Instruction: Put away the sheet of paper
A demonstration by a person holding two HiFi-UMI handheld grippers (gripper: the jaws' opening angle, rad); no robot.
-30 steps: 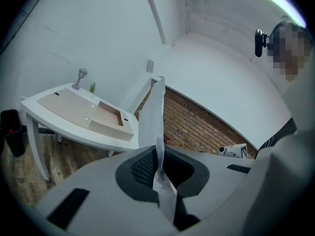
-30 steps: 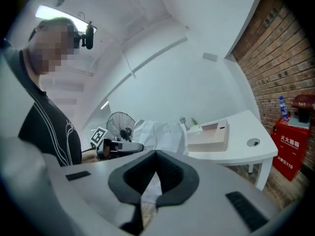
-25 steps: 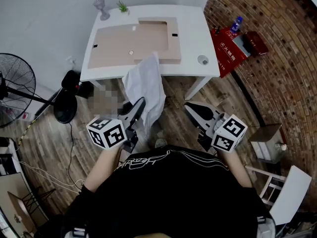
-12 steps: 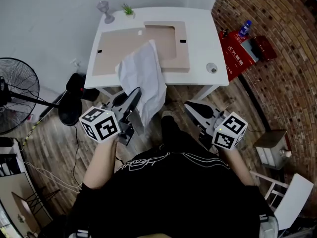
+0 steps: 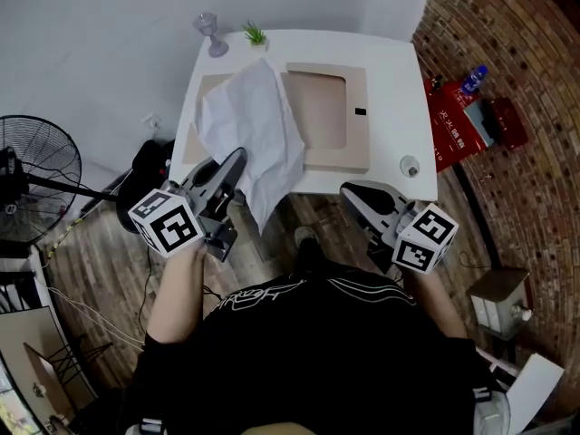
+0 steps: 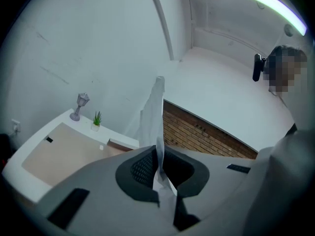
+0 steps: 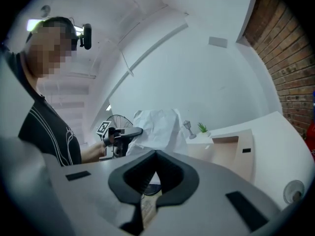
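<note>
A crumpled white sheet of paper (image 5: 254, 130) hangs from my left gripper (image 5: 237, 159), which is shut on its lower edge. The sheet stands up over the front left of the white table (image 5: 399, 80) and covers part of a flat beige cardboard folder (image 5: 328, 107). In the left gripper view the sheet (image 6: 155, 107) rises edge-on from between the closed jaws of the left gripper (image 6: 158, 151). My right gripper (image 5: 349, 191) is shut and empty, just short of the table's front edge. From the right gripper (image 7: 156, 152) I see the sheet (image 7: 157, 124) and the left gripper (image 7: 132, 131).
A grey goblet (image 5: 210, 33) and a small green plant (image 5: 256, 34) stand at the table's back edge, and a small round object (image 5: 410, 165) lies at its front right corner. A standing fan (image 5: 27, 166) is at the left. A red box (image 5: 458, 116) lies by the brick wall.
Both grippers have moved forward toward the table. The left one has risen, carrying the sheet from below the table's front edge to over the cardboard folder.
</note>
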